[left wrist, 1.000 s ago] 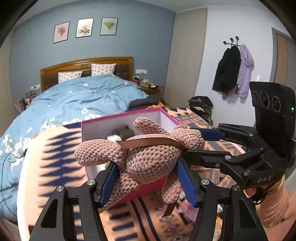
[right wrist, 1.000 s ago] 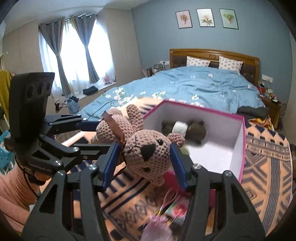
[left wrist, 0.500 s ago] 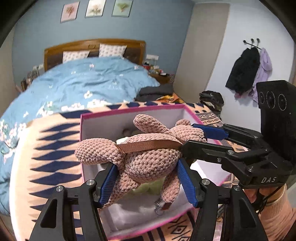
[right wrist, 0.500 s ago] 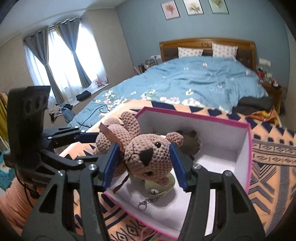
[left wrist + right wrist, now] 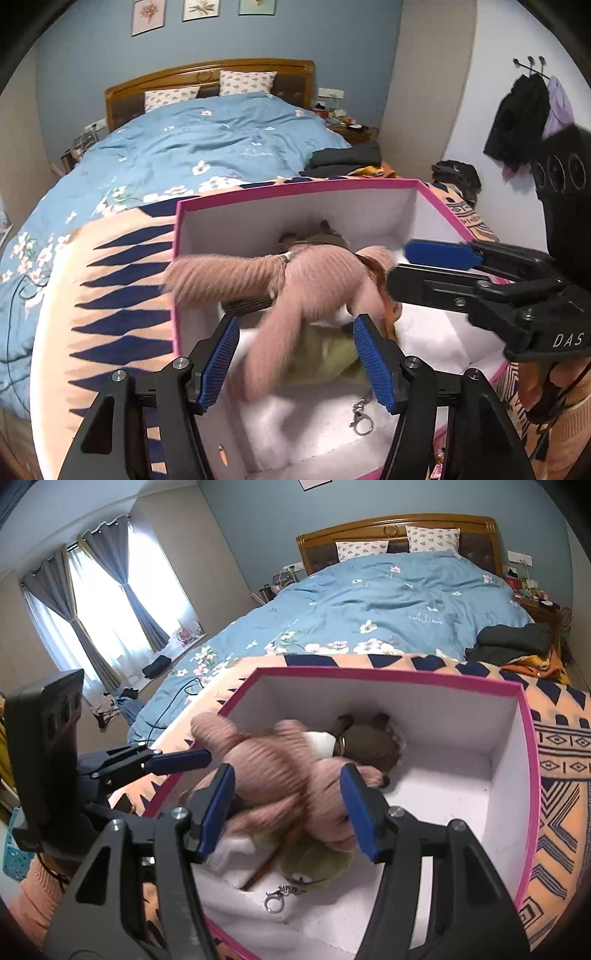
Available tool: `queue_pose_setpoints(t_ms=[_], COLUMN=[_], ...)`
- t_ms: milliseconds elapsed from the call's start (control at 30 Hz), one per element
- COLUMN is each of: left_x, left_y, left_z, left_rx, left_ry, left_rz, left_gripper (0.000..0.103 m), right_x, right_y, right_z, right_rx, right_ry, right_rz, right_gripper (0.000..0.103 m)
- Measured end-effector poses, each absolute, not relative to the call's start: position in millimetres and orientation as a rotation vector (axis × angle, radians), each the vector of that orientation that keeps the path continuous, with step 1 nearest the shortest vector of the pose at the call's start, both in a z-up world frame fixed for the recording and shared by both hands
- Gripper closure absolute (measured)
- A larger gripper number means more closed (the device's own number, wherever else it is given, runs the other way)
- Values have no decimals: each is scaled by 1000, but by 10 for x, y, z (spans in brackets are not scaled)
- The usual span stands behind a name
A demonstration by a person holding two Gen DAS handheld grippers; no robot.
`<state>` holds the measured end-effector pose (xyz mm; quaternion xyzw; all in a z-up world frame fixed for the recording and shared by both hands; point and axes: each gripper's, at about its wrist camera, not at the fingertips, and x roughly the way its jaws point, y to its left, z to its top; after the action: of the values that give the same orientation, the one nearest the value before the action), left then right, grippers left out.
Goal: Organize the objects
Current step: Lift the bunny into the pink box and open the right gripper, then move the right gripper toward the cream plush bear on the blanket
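Observation:
A pink crocheted bear (image 5: 314, 280) (image 5: 273, 775) shows as a motion blur, dropping into the pink-rimmed white box (image 5: 295, 182) (image 5: 369, 674). My left gripper (image 5: 295, 325) stands open around it, with a gap at the pads. My right gripper (image 5: 288, 775) also straddles the bear; its jaws are opening and the pads no longer press on it. Each gripper shows at the side of the other's view: the right gripper (image 5: 406, 269), the left gripper (image 5: 177, 760). A dark brown plush (image 5: 369, 746), a green plush (image 5: 314, 864) and a metal key clasp (image 5: 275, 899) lie inside the box.
The box rests on an orange and navy patterned blanket (image 5: 122, 295) at the foot of a bed with a blue floral quilt (image 5: 207, 144). Dark folded clothes (image 5: 513, 638) lie at the quilt's right. Coats (image 5: 517, 118) hang on the right wall. A person's sleeve (image 5: 33, 897) shows bottom left.
Both grippers have moved forward and down over the box. The bear, gripped firmly before, now slips from between the pads and blurs as it falls.

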<state>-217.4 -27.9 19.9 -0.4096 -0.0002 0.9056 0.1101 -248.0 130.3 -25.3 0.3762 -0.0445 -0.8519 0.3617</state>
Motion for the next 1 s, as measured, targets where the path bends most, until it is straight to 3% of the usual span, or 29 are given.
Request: queue_pose_setpoints(t_ms=[667,1000], left_x=[-1658,-1485], left_y=[-146,-287], left_z=[61,90], left_rx=[-1214,-1223], left_ry=[64,-86], left_rz=[2523,2494], left_gripper=[36,36], right_x=[-2177,-1898], right_y=[1688,1922], right_z=[-404,-278], right_rx=[1004,954], right_ry=[-134,-141], right_rz=[-2171,-2162], right_gripper=[37,34])
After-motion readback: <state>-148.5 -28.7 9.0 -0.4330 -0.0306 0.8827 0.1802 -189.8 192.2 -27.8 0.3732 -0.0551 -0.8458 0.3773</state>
